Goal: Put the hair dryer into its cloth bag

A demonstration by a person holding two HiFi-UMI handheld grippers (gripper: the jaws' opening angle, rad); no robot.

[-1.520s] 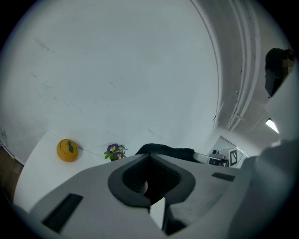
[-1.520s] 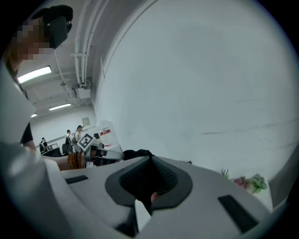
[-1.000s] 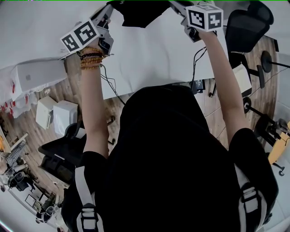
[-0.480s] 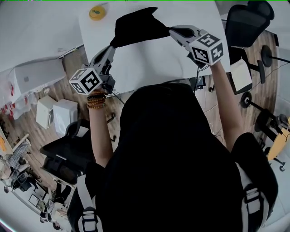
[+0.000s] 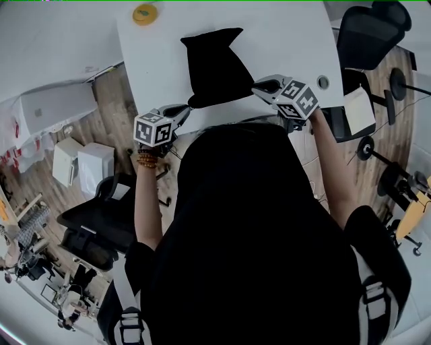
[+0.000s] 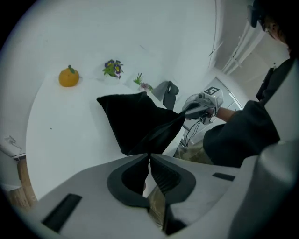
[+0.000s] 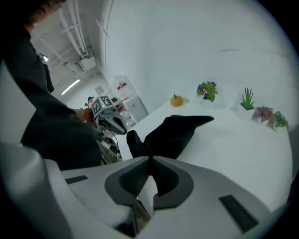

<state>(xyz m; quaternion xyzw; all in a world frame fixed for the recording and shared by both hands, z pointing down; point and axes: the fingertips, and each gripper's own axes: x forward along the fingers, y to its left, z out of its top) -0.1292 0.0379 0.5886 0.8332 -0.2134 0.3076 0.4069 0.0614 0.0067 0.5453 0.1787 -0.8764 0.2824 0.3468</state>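
**A:** What differs from a second ago?

**B:** Both claws have come down and in toward the person. Then the left claw (image 5: 189,107) and right claw (image 5: 256,87) were at the top of the head view with the cloth bag (image 5: 215,67) lifted between them. Now they sit low at the near edge of the table (image 5: 289,40), and the bag lies on the white top.

**A:** And the grip?

**B:** Each claw is pressed together on black cloth. The left pinches the bag's near left corner and the right pinches its near right corner. The bag's far end points away across the table.

**A:** What else is around?

**B:** Nearest is the person's dark-clothed back (image 5: 256,229), with beaded bracelets (image 5: 146,160) on the left wrist. Past the bag, an orange pumpkin-shaped toy (image 5: 144,13) sits near the far left corner. Small potted plants (image 7: 207,90) line the far edge by the wall. A black office chair (image 5: 369,34) stands to the right of the table.

**A:** Does anything block the view?

**B:** The person's body fills the lower head view and hides much of the floor. In the left gripper view a dark sleeve (image 6: 243,135) covers the right side.
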